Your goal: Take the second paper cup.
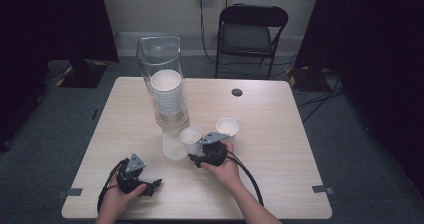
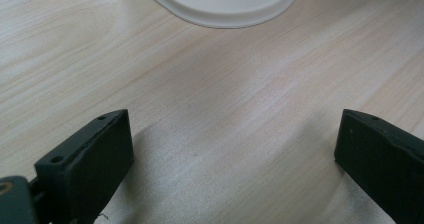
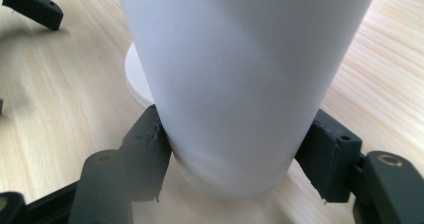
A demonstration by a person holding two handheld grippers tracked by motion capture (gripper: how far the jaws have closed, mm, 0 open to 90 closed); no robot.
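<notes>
Pale wooden desk is carrying cups at frame centre. Right tongs are clenching a white cup; left tongs are gaping, lower left

The table is pale wood-grain, the paper cups and the stacked cups in the clear dispenser tube are white, both grippers are black with grey plates, and the chair is black.
</notes>
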